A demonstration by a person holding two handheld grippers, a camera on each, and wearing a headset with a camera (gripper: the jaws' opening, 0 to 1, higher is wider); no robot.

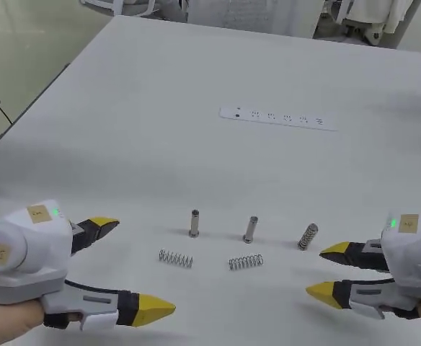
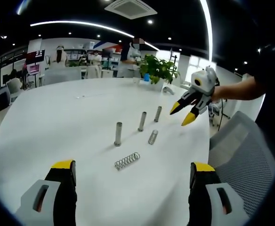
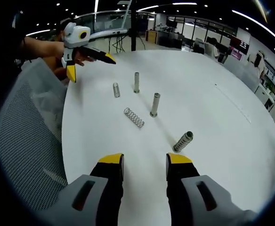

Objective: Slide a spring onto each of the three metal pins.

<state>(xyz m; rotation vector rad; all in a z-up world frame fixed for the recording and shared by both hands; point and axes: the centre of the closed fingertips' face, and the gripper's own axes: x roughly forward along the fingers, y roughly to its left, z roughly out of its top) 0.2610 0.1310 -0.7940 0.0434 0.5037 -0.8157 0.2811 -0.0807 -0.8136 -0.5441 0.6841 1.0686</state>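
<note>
My left gripper (image 1: 127,267), jaws apart: loose spring (image 1: 176,258) at three o'clock. Right gripper (image 1: 324,270), apart: sprung pin (image 1: 308,236) at eleven.

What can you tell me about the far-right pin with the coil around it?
The rightmost pin is a short post standing on the white table, leaning slightly in the head view. A silvery metal spring sleeves it from base to top, hiding its shaft. Only table and spring touch it; the open right gripper hovers nearby.

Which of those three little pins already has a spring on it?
The rightmost pin, nearest the right gripper: a spring wraps it. The left pin and middle pin stand bare.
</note>
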